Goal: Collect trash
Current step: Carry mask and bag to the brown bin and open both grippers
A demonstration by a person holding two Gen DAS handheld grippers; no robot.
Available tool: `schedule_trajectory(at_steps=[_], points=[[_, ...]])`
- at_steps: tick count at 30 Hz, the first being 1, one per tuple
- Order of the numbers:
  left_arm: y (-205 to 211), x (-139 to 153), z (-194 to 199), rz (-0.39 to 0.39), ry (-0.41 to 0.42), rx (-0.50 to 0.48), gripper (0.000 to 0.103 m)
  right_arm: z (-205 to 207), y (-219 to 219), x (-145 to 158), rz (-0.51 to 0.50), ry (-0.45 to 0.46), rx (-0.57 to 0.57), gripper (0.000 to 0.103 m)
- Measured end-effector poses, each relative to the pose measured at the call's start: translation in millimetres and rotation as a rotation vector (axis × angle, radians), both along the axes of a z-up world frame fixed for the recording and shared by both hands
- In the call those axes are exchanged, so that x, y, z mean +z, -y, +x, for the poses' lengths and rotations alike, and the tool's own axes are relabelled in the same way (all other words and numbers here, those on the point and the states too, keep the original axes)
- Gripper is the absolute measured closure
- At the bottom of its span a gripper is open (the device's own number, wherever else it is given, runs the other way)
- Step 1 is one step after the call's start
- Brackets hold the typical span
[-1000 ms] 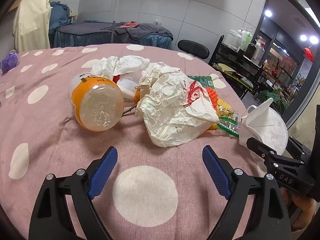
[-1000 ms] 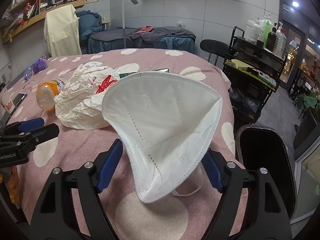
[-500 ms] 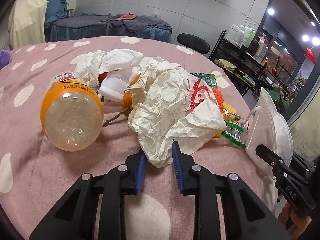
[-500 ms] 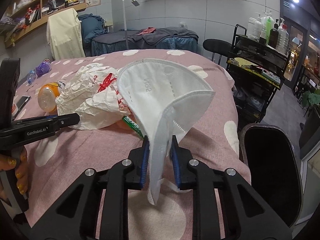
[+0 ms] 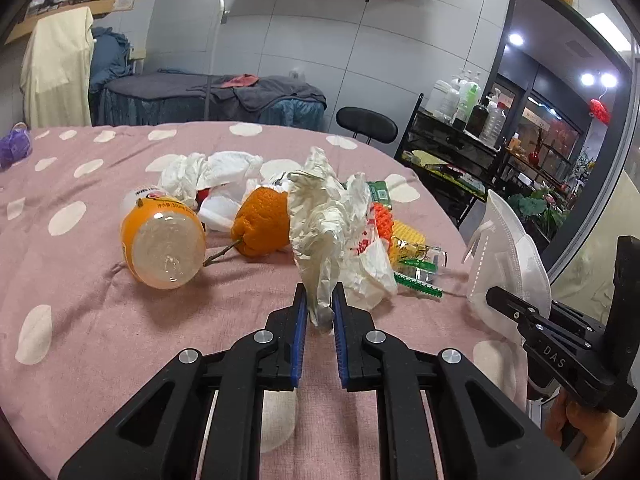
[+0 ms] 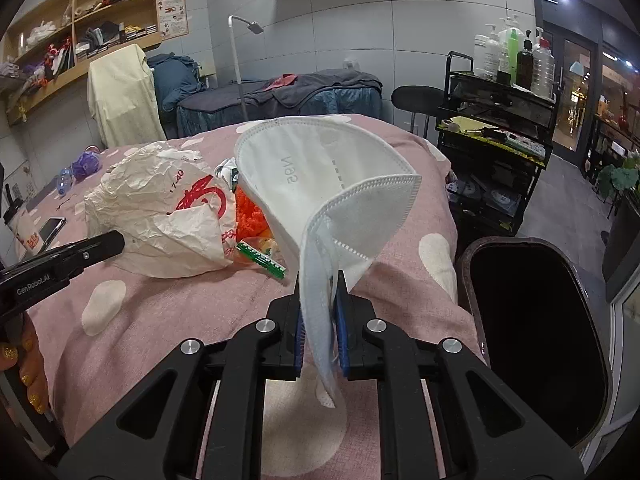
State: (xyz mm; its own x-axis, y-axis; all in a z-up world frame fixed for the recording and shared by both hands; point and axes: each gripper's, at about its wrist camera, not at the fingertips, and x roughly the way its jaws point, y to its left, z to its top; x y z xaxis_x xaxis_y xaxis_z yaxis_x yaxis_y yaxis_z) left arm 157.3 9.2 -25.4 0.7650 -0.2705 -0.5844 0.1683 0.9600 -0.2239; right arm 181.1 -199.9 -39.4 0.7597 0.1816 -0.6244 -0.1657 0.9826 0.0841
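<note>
Bin (image 6: 560, 280) cut off at right.

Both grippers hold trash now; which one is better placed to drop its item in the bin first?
Right. The right gripper grips the face mask with the open bin beside it; the left gripper's plastic bag sits farther over the table.

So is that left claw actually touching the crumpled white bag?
Touching. In the left wrist view the left claw is shut on the crumpled white bag, whose edge is pinched between both blue pads and pulled upward.
</note>
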Motion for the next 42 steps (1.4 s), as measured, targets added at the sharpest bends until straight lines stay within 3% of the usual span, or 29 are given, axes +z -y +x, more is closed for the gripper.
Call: schedule_trajectory(at_steps=[11, 18, 23, 32, 34, 36, 37, 42], points=[[29, 28, -22, -0.013, 0.107, -0.083, 0.092, -26, 33, 16, 0.041, 0.056, -0.071, 0.089], [72, 39, -17, -0.033, 0.136, -0.201, 0.092, -35, 87, 24, 0.032, 0.08, -0.212, 0.089], [111, 43, -13, -0.023, 0.153, -0.295, 0.092, -32, 136, 7, 0.057, 0.008, -0.315, 0.089], [173, 23, 5, -0.034, 0.067, -0.438, 0.092, -10, 203, -62, 0.116, -0.224, -0.424, 0.089], [184, 18, 8, -0.02, 0.053, -0.455, 0.092, -7, 211, -76, 0.151, -0.27, -0.42, 0.079], [195, 14, 10, -0.007, 0.041, -0.467, 0.092, -9, 215, -88, 0.159, -0.29, -0.432, 0.051], [199, 12, 11, -0.001, 0.034, -0.476, 0.092, -11, 213, -91, 0.147, -0.286, -0.443, 0.045], [214, 5, 10, 0.026, 0.01, -0.502, 0.092, -19, 212, -94, 0.13, -0.268, -0.468, 0.042]])
